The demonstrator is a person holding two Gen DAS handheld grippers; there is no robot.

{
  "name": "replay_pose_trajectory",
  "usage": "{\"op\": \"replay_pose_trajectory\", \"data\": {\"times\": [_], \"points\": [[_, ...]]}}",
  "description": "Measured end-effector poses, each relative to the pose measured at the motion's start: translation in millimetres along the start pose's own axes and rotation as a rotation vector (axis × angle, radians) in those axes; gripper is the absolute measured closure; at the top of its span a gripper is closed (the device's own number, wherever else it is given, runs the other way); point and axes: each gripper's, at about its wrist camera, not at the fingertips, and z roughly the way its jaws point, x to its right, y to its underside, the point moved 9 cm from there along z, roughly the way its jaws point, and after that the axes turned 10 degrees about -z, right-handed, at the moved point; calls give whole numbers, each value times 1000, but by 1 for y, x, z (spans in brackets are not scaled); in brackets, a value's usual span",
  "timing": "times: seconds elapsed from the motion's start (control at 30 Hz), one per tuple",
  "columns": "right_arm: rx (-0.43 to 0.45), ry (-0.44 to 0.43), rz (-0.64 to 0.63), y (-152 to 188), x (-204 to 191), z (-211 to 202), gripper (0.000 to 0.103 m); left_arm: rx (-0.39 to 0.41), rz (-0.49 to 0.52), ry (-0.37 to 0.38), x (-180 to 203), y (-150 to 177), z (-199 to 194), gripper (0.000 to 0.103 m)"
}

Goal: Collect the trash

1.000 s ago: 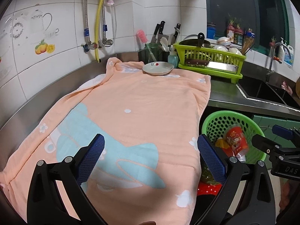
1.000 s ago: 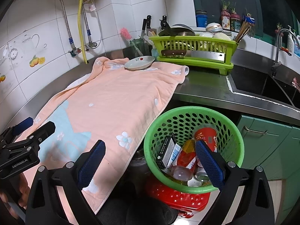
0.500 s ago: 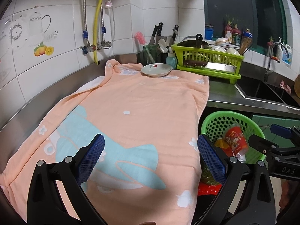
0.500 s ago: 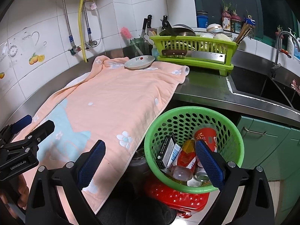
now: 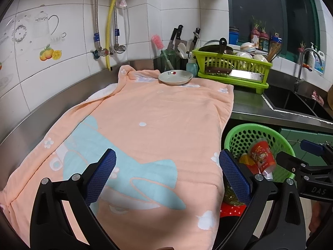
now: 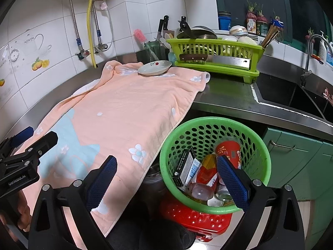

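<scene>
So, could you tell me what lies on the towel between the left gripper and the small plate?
Nothing: in the left wrist view, bare peach towel runs from the open left gripper to the plate.

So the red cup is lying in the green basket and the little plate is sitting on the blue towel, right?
Nearly. The red cup does lie in the green basket, but the towel under the little plate is peach-orange, with only a light blue picture at the near end. The right wrist view shows it.
</scene>
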Motion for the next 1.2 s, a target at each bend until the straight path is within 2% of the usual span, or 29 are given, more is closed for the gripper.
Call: {"op": "replay_pose_trajectory", "data": {"times": [1.2], "points": [[2,-1,-2,1,-3,1,9,23,23,-17,5,1,-4,5]]}}
